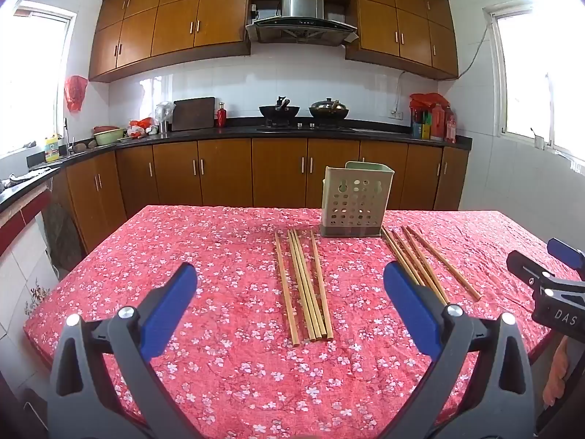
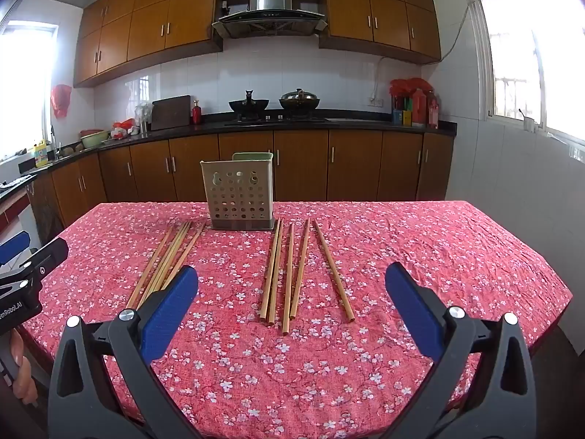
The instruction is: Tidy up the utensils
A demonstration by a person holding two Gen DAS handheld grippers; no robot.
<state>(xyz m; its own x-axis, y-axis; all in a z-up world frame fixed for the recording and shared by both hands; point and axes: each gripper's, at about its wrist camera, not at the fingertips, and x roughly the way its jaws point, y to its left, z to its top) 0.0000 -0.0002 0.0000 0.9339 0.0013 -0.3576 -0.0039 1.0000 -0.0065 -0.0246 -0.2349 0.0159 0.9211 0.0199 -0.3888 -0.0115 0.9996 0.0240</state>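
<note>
The left gripper point(image 1: 290, 307) is held wide open above the surface point(image 1: 226, 373), with nothing between its blue pads; the right gripper point(image 2: 291, 305) is likewise spread wide and empty. Both are angled slightly downward over the near part of the red floral tablecloth.

The perforated utensil holder point(image 1: 354, 203) is taken as the landmark: it stands upright near the far edge of the surface. In front of it and to its left, four wooden chopsticks point(image 1: 305, 285) are laid side by side, three of them close together. In front of it and to its right, a second group of five chopsticks point(image 2: 290, 274) is laid, the outermost one angled apart from the rest. Beyond the holder, the kitchen counter with two woks point(image 1: 279, 109) is seen.
</note>
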